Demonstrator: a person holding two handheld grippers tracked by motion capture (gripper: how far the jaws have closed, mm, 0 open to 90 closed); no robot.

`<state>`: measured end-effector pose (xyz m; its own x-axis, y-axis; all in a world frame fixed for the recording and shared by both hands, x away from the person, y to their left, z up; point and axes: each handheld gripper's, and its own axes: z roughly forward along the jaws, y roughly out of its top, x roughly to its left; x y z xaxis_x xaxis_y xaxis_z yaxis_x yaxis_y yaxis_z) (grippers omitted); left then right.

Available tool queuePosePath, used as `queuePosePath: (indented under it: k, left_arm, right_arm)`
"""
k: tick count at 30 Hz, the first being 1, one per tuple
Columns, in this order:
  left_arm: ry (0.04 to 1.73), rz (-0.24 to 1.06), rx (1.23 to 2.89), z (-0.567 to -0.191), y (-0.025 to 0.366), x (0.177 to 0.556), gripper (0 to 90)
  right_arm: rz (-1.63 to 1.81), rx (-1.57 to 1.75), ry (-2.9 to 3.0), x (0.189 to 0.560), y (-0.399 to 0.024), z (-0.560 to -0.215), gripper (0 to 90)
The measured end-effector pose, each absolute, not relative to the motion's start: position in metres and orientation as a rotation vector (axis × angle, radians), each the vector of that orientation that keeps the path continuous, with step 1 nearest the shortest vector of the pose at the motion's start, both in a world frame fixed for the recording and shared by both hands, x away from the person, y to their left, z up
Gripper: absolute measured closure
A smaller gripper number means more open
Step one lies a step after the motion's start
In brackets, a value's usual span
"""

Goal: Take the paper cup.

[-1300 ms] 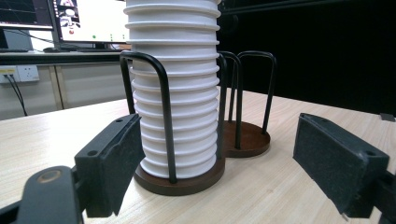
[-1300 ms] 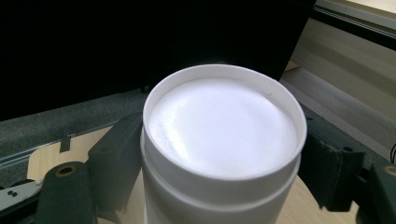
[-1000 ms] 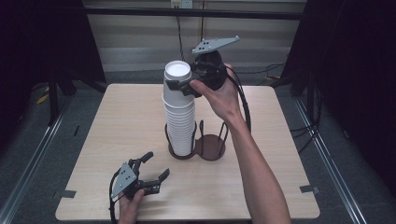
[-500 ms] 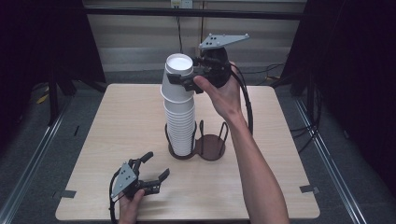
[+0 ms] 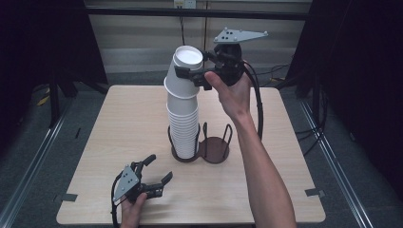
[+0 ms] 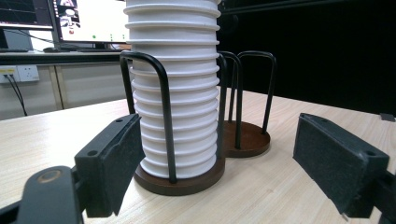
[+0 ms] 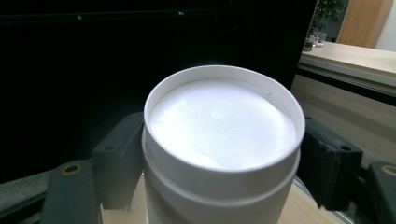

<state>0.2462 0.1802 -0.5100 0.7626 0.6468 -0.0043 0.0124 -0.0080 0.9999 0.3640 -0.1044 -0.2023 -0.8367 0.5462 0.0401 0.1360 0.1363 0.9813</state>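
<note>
Well, the table [image 5: 119, 142] gives me plenty of room, so the care belongs up high, at the top of the stack [image 5: 183, 128]. That stack stands bottom-up in the left ring of the wire holder [image 5: 215, 148], and the right ring beside it is bare. The top cup [image 5: 183, 71] is tilted towards my right hand, and its rim looks still lapped over the cup beneath. My right gripper [image 5: 195, 64] has it between its jaws near the closed end. They have just been closing, and in the right gripper view a pad sits against each side of the wall. I judge that paper this thin will dent if I pinch harder, so I hold this pressure and add none. The tilt looks useful to me: it lets air in under the rim, so the next cup is less likely to ride up with mine. The best move is to draw the cup up along the stack's own line, slowly, then level it once it is free. A sideways pull could rock the whole column against the wires. My left gripper [image 5: 159, 168] rests low on the table near the front edge, jaws spread and holding nothing. It faces the holder's base and could steady that base if the stack starts to lean.
</note>
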Motion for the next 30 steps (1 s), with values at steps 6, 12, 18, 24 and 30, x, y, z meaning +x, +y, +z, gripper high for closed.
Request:
queuePosePath:
  k: [6, 12, 18, 24, 30]
  left_arm:
    - [0.558, 0.544, 1.512, -0.51, 0.18, 0.246, 15.8]
    - [0.558, 0.544, 1.512, -0.51, 0.18, 0.246, 15.8]
    - [0.56, 0.545, 1.51, -0.51, 0.18, 0.246, 15.7]
    - [0.559, 0.544, 1.511, -0.51, 0.18, 0.246, 15.8]
    - [0.56, 0.547, 1.512, -0.51, 0.18, 0.246, 15.7]
  right_arm:
    - [1.806, 0.653, 2.052, 0.36, -0.109, -0.199, 23.9]
    - [1.842, 0.651, 2.018, 0.356, -0.116, -0.197, 23.9]
    - [1.88, 0.652, 1.987, 0.349, -0.123, -0.196, 23.9]
    - [1.908, 0.657, 1.965, 0.344, -0.132, -0.196, 23.9]
    - [1.906, 0.657, 1.956, 0.337, -0.14, -0.195, 23.9]
